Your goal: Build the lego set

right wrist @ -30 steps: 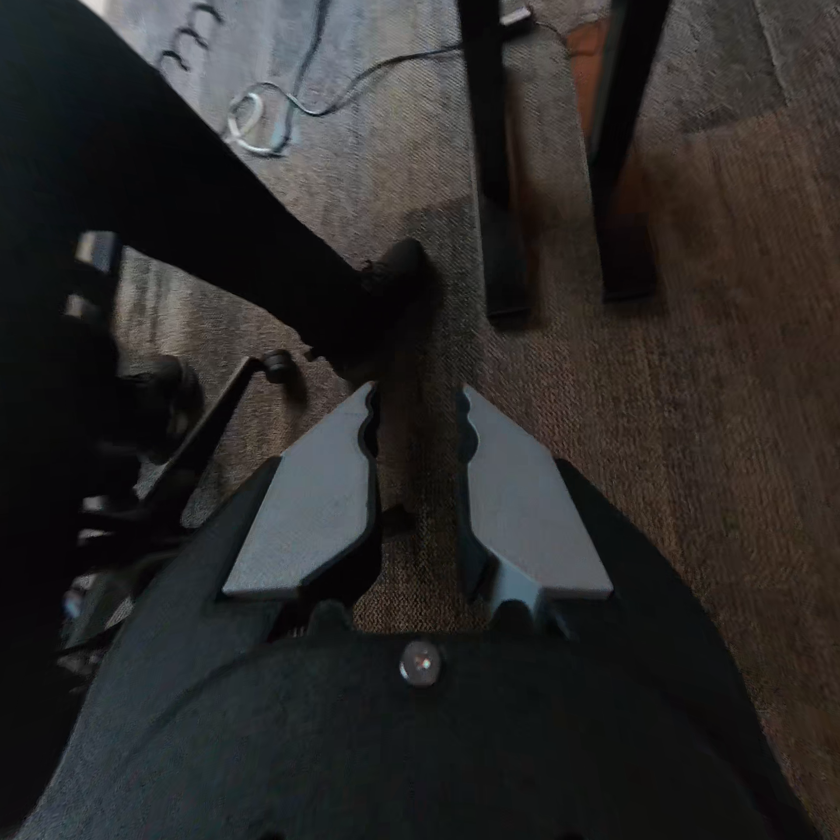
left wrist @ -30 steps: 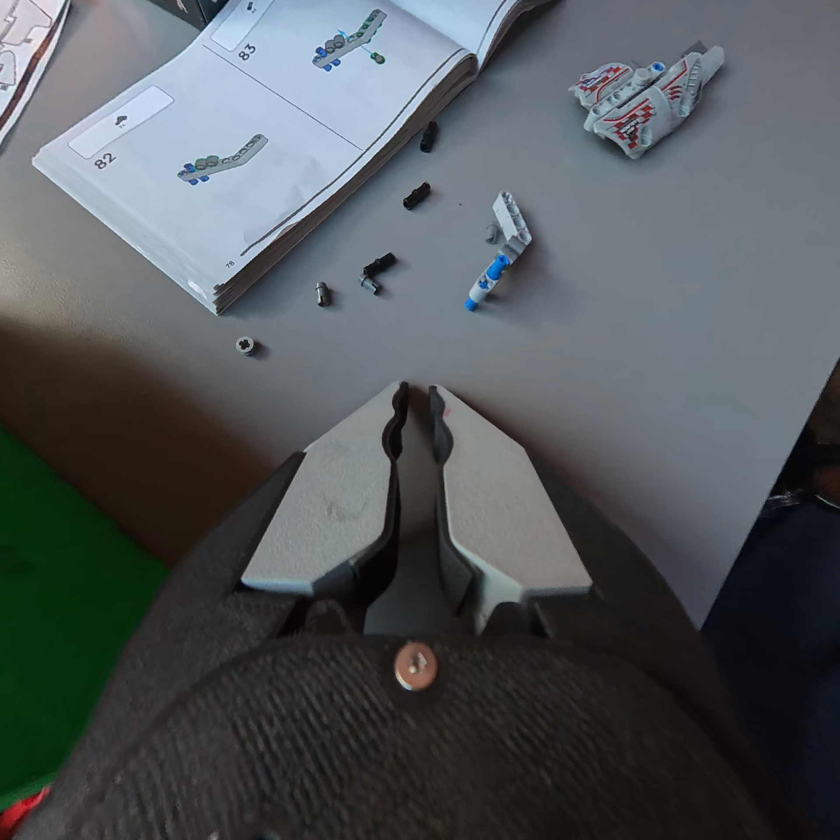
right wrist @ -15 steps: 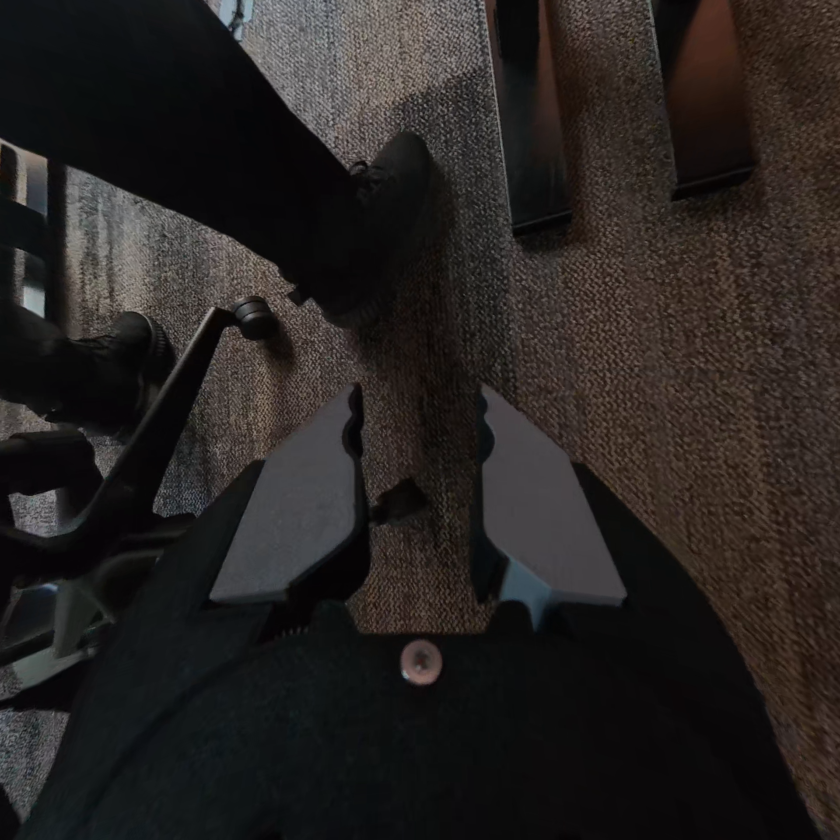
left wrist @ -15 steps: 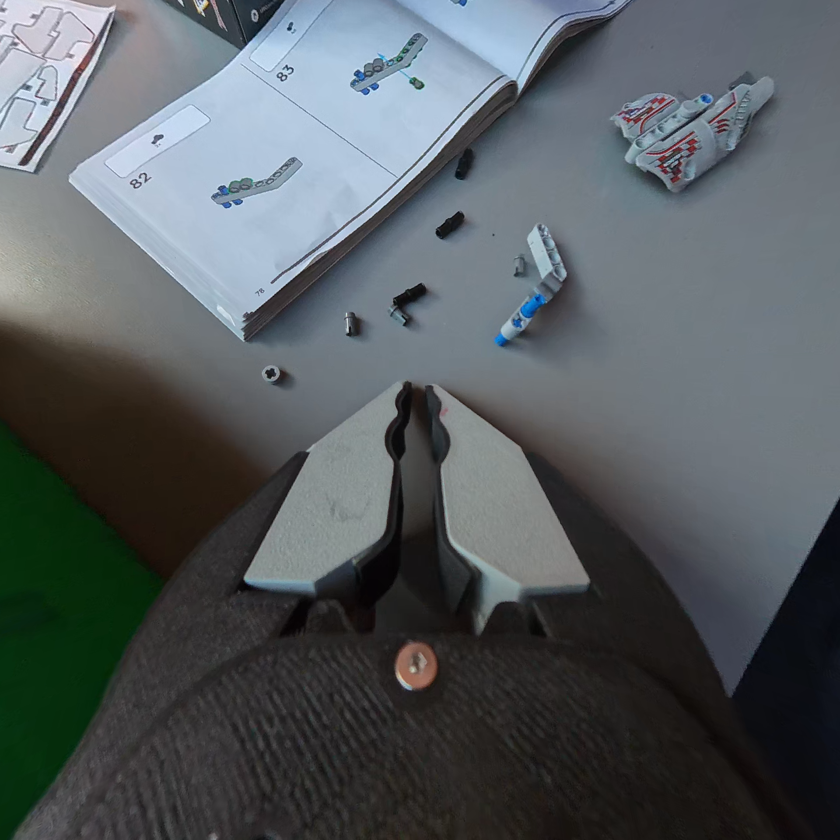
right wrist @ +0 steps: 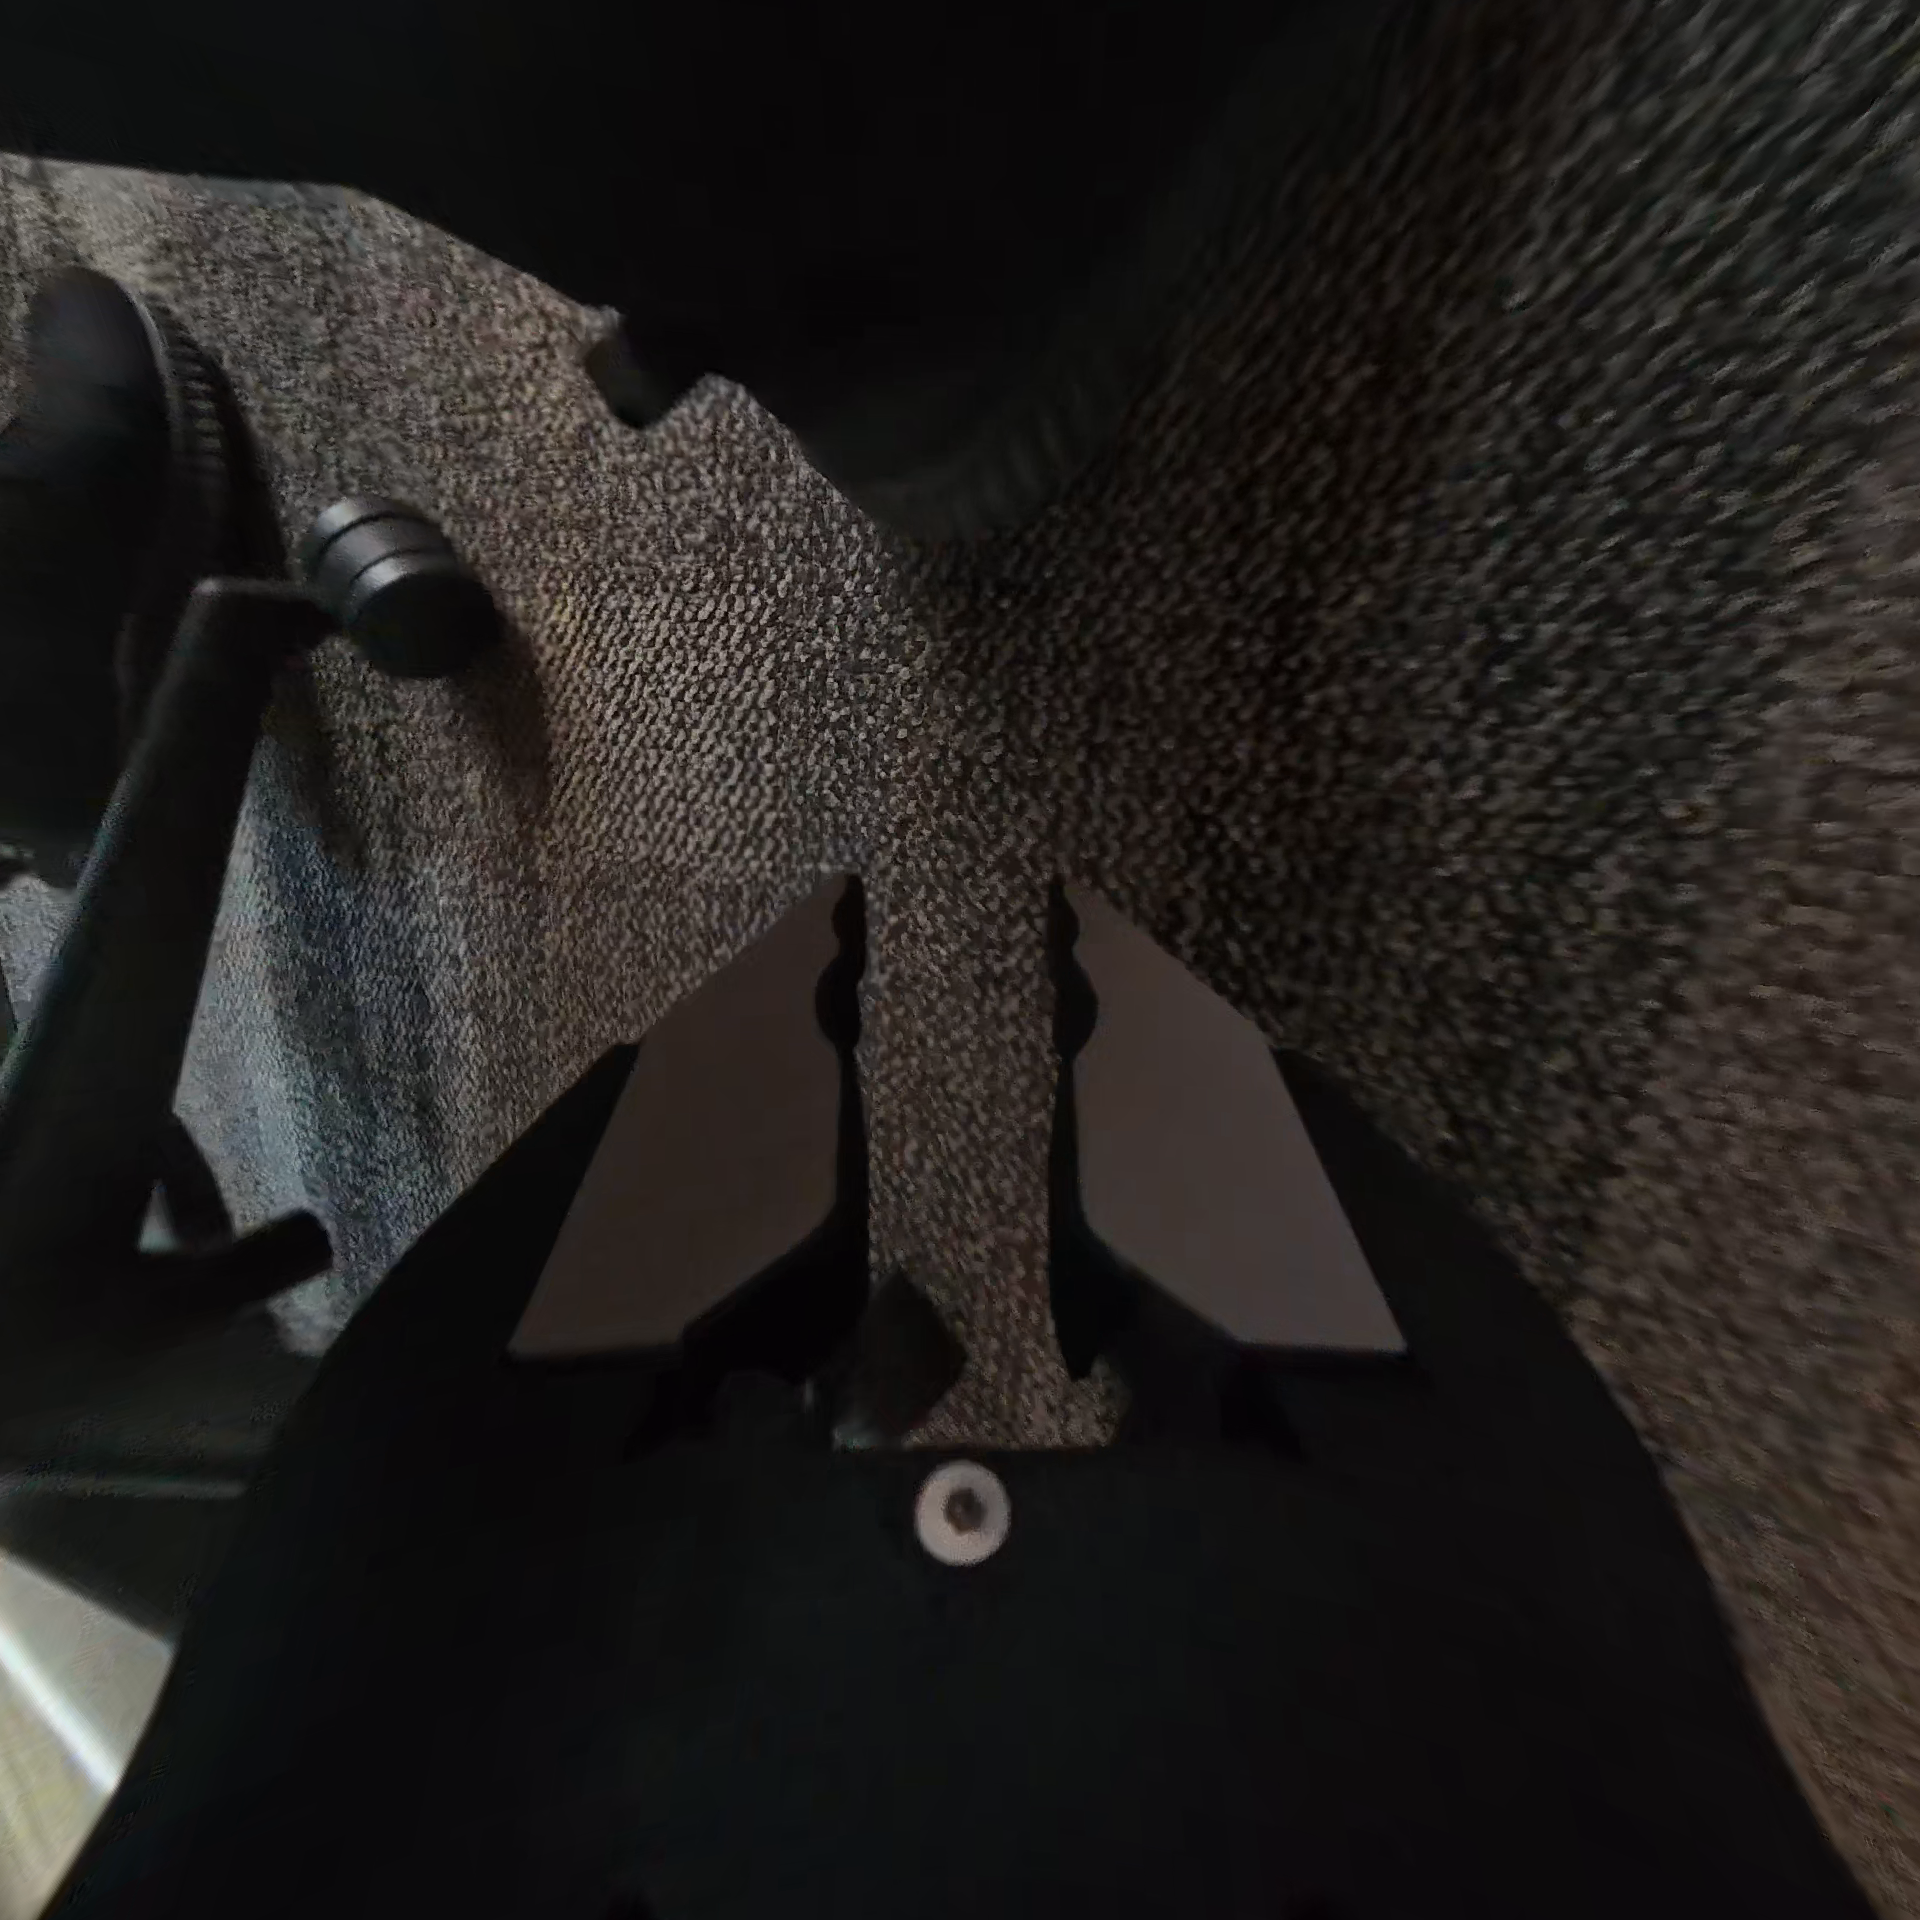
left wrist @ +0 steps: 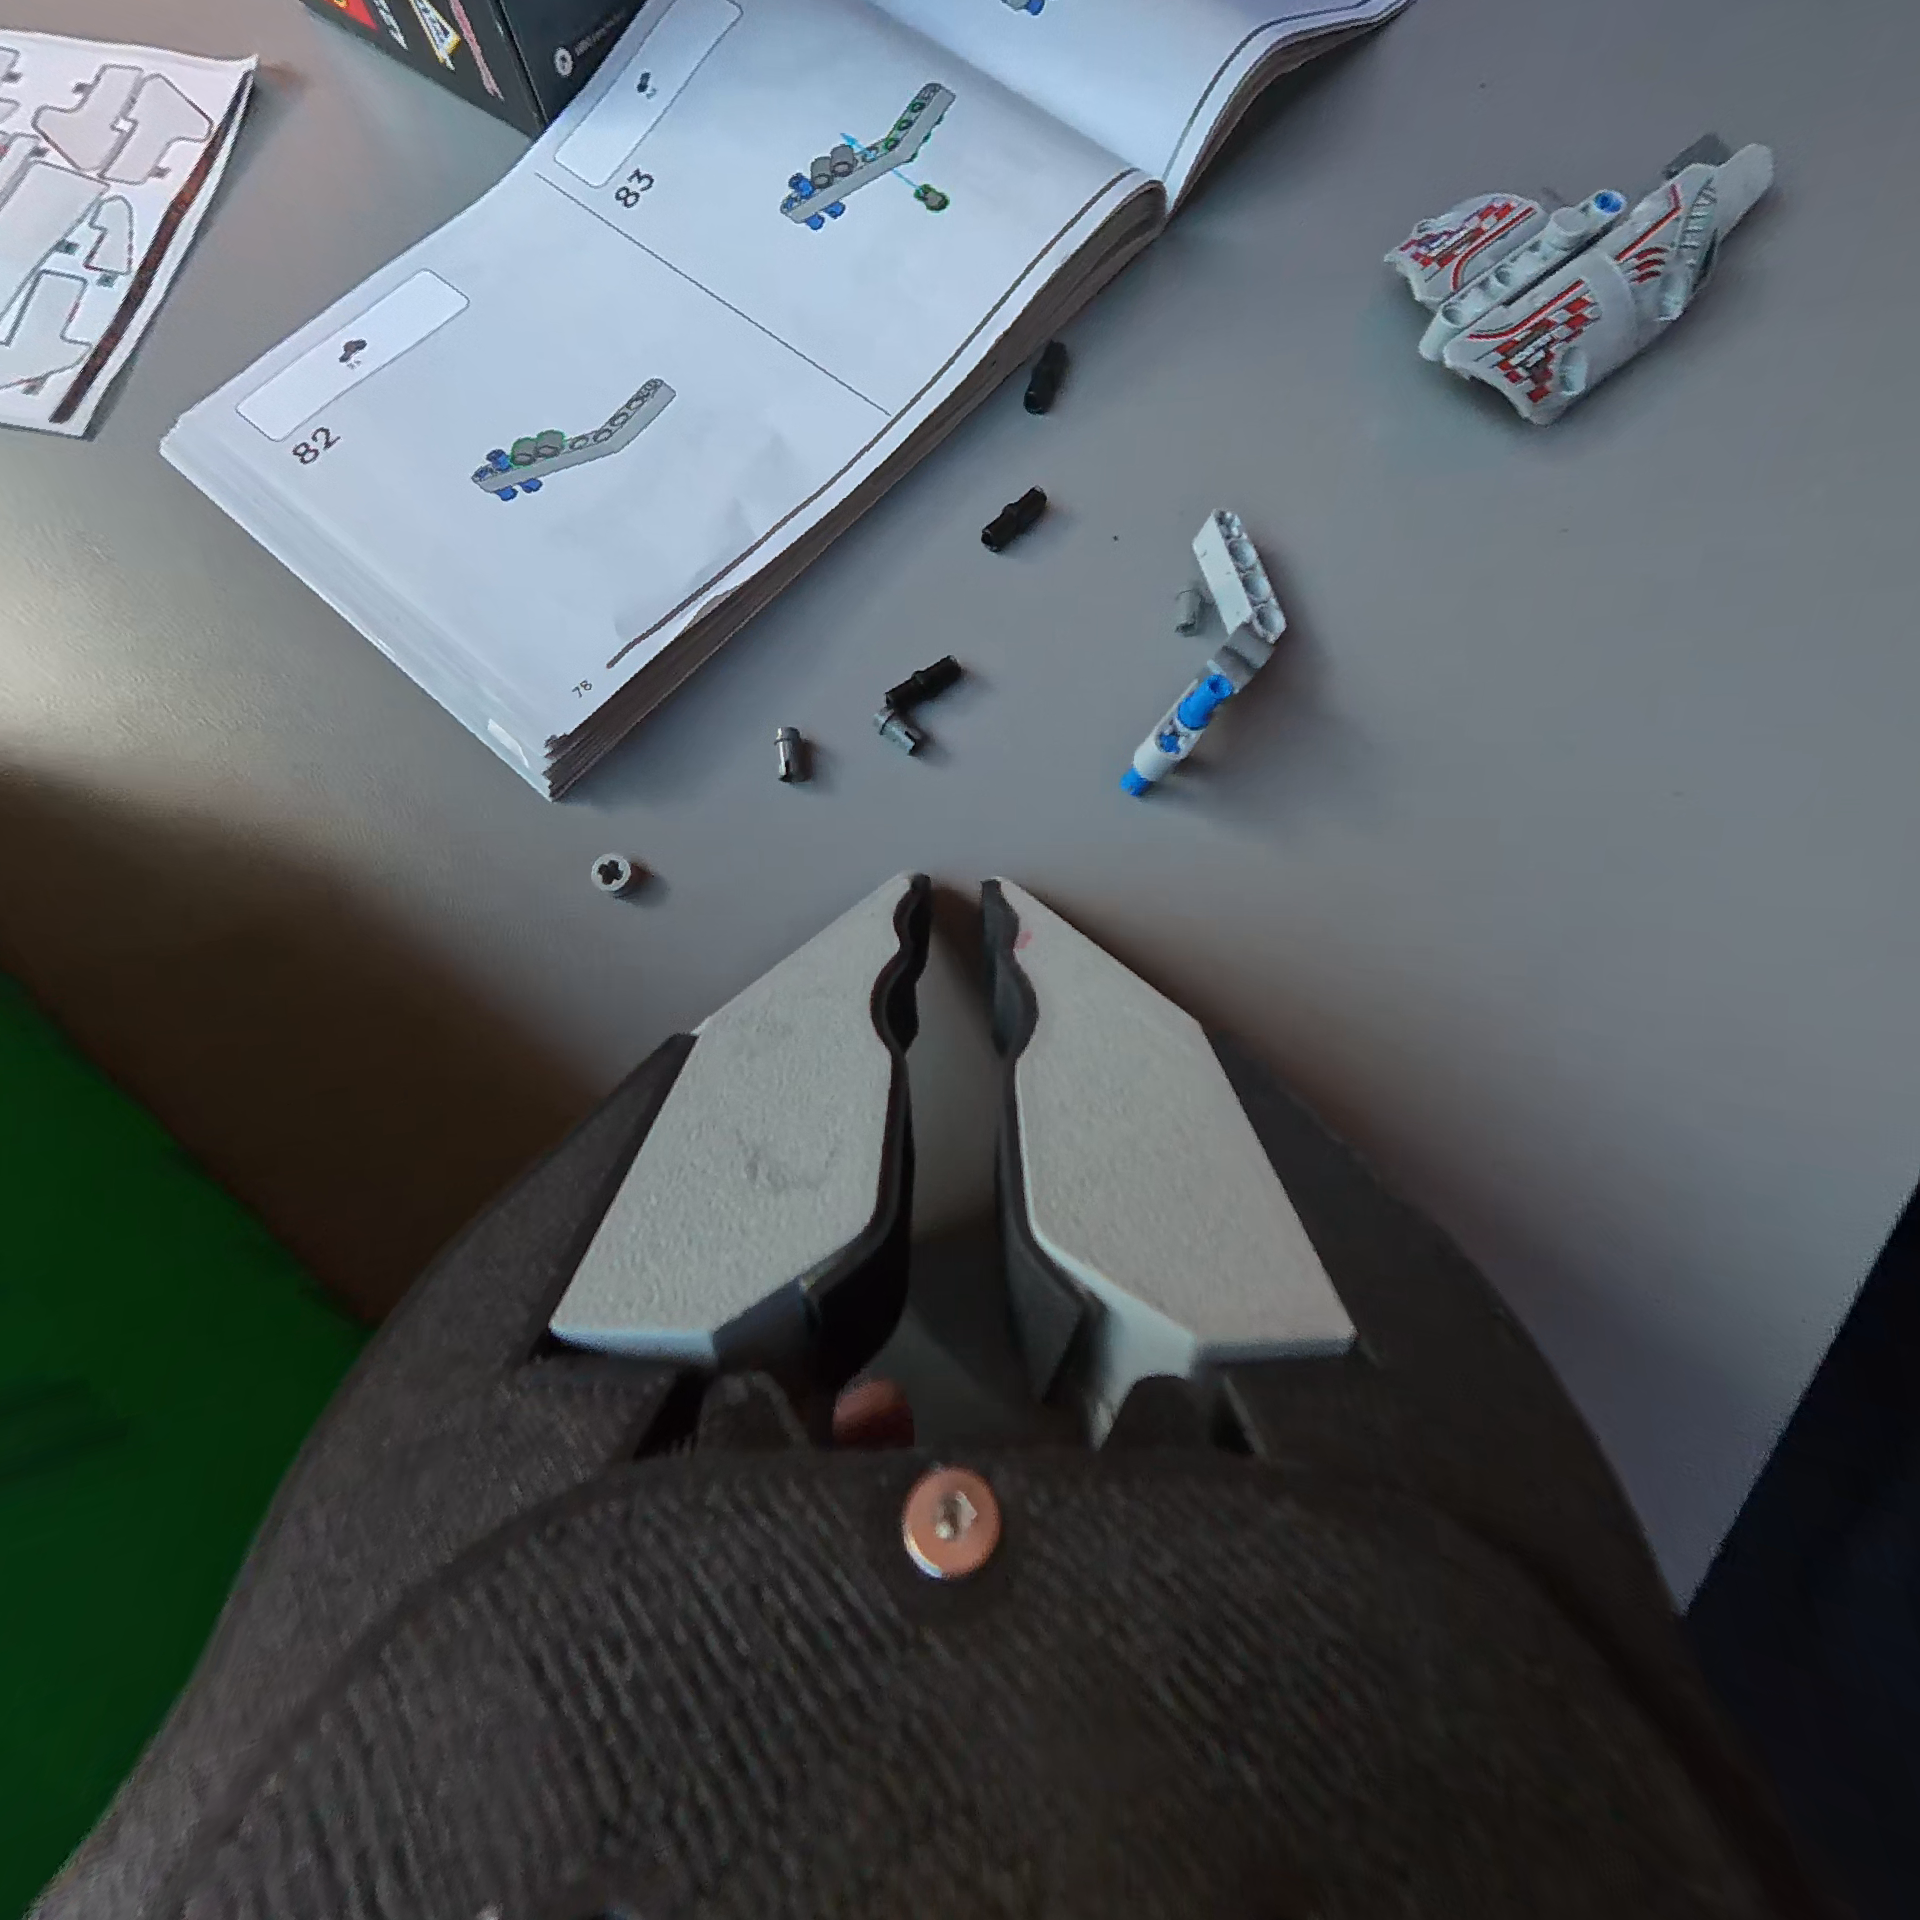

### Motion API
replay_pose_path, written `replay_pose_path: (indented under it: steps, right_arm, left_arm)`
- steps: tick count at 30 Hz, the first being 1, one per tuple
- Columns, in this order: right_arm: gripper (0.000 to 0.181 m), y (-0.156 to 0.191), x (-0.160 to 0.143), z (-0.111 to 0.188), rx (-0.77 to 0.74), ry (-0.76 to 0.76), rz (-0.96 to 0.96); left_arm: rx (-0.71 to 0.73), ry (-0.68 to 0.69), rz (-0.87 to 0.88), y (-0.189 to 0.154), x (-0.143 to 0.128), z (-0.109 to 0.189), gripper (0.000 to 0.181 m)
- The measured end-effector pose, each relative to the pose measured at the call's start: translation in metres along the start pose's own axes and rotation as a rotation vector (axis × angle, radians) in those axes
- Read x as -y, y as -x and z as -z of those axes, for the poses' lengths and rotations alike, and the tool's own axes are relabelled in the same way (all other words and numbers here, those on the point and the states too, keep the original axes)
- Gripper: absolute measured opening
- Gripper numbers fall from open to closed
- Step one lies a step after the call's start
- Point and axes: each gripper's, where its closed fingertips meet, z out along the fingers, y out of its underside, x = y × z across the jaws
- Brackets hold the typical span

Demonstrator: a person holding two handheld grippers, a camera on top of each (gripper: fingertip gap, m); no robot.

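Note:
In the left wrist view, a grey bent beam with blue pins [left wrist: 1216, 644] lies on the grey table [left wrist: 1455, 935]. A white and red panel assembly [left wrist: 1569, 281] lies at the far right. Loose black pins [left wrist: 1013, 517], an angled black connector [left wrist: 920, 691], a dark grey pin [left wrist: 790, 750] and a grey bush [left wrist: 615, 873] lie nearby. My left gripper [left wrist: 956, 883] hovers just short of them, jaws almost together and empty. My right gripper [right wrist: 956, 883] is open, low over the carpet [right wrist: 727, 675]. A small dark piece [right wrist: 894, 1335] lies between the bases of its fingers.
The open instruction booklet [left wrist: 644, 343] lies at the back left, with a sticker sheet [left wrist: 104, 208] and a black box [left wrist: 499, 42] beyond it. The table edge [left wrist: 1818, 1351] runs along the right. In the right wrist view, a black chair base arm [right wrist: 156, 831] and its knob [right wrist: 384, 582] are at the left. The gap from one gripper's tips to the other's is roughly 80 centimetres. The dark grey pin [left wrist: 790, 750] sits 4 centimetres or so from the ends of my left fingers.
My right gripper has dropped close to the carpet, and the small dark piece now sits deep between its fingers, whose gap has narrowed a little. My left gripper drifted slightly, then held still.

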Motion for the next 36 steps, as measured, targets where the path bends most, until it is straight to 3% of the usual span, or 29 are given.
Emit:
replay_pose_path:
  steps: [4, 10, 19, 24, 36]
  right_arm:
    - [0.029, -0.004, -0.014, -0.054, -0.08, 0.059, -0.033]
    - [0.021, -0.02, -0.015, -0.099, -0.184, 0.033, -0.116]
    - [0.023, -0.033, 0.004, -0.12, -0.255, -0.028, -0.175]
    - [0.011, -0.037, -0.004, -0.132, -0.274, 0.028, -0.157]
    - [0.012, -0.043, -0.007, -0.134, -0.296, -0.036, -0.244]
  left_arm:
    - [0.004, 0.0, -0.01, -0.001, 0.0, 0.0, 0.008]
    - [-0.012, -0.001, 0.011, 0.0, 0.0, 0.0, 0.008]
    - [-0.006, -0.001, 0.008, 0.0, 0.0, 0.0, 0.008]
    - [0.005, -0.001, 0.006, 0.001, 0.0, 0.0, 0.01]
    - [0.005, -0.001, 0.015, 0.002, 0.0, 0.0, 0.011]
